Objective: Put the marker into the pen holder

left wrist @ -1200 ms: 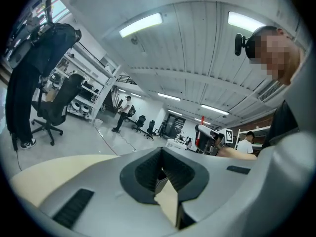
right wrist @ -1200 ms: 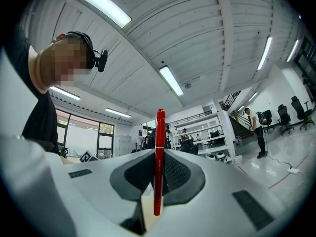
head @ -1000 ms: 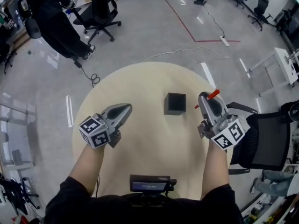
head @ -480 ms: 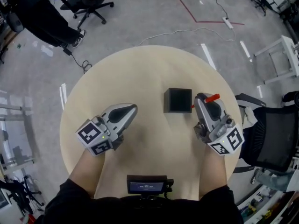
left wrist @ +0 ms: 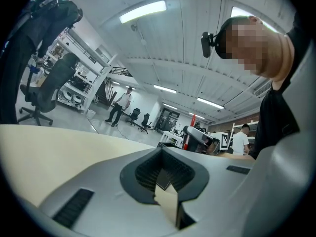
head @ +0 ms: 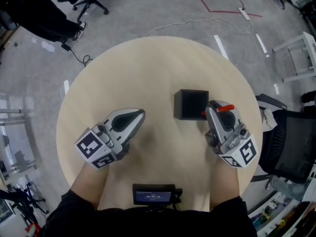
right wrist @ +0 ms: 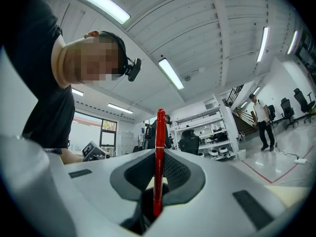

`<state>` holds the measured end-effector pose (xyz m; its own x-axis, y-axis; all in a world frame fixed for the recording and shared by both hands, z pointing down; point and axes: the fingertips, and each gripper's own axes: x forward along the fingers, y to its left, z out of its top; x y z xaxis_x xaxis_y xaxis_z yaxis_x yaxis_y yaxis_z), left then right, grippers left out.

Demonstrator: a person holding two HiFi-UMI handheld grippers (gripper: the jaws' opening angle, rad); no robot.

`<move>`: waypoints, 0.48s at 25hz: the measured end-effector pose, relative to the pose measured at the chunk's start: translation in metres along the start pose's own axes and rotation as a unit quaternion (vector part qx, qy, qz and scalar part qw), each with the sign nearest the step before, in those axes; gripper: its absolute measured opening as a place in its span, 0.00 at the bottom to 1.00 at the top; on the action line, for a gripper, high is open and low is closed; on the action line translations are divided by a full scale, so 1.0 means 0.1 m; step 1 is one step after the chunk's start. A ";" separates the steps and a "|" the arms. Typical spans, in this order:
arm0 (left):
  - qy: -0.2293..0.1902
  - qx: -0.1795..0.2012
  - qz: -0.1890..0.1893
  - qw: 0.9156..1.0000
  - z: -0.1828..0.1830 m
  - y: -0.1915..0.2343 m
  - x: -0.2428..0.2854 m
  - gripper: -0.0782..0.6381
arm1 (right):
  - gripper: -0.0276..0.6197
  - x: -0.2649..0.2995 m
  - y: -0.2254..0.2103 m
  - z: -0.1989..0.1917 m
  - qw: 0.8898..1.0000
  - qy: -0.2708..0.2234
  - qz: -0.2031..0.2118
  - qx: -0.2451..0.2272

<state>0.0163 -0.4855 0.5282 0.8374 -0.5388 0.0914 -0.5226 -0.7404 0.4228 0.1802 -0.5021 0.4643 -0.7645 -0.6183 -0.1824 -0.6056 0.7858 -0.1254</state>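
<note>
Sinking lower than a second ago, both grippers hang over the round table [head: 148,68], and the right gripper [head: 212,105] has drawn in just right of the black pen holder [head: 191,104]. It clamps the slim red marker [right wrist: 159,147] crosswise. The left gripper [head: 140,113], jaws narrowly parted, holds nothing and points level.

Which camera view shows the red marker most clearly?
The right gripper view: the red marker stands upright, clamped in the right hand-held gripper. The head view shows only its red end beside the pen holder; the left gripper view, a tiny far sliver.
</note>
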 end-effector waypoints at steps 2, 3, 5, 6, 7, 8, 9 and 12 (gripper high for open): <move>0.005 0.003 0.001 1.000 -0.03 0.01 0.02 0.11 | 0.10 -0.03 0.00 -0.04 1.000 -0.004 0.000 -0.003; 0.004 0.004 -0.002 1.000 -0.05 0.01 0.04 0.11 | 0.10 -0.04 -0.01 -0.06 1.000 -0.004 0.000 -0.005; 0.004 0.005 -0.008 1.000 -0.07 -0.01 0.07 0.11 | 0.10 -0.07 -0.01 -0.11 1.000 -0.003 -0.001 -0.010; 0.008 0.004 -0.009 1.000 -0.08 -0.01 0.08 0.11 | 0.10 -0.09 0.00 -0.13 1.000 -0.002 -0.002 -0.012; 0.011 0.002 -0.009 1.000 -0.09 -0.01 0.09 0.11 | 0.10 -0.10 0.02 -0.15 1.000 -0.001 -0.001 -0.015; 0.013 0.000 -0.010 1.000 -0.09 -0.01 0.10 0.11 | 0.10 -0.11 0.03 -0.16 1.000 -0.001 -0.001 -0.019; 0.012 -0.002 -0.012 1.000 -0.09 -0.02 0.11 0.11 | 0.10 -0.11 0.05 -0.17 1.000 0.000 -0.001 -0.024; 0.009 0.004 -0.020 1.000 -0.09 -0.06 0.16 0.11 | 0.10 -0.14 0.02 -0.21 0.999 0.008 -0.008 -0.042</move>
<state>0.0341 -0.4857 0.5352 0.8607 -0.5011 0.0899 -0.4891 -0.7649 0.4192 0.1851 -0.4919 0.4866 -0.7572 -0.6318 -0.1656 -0.6341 0.7719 -0.0454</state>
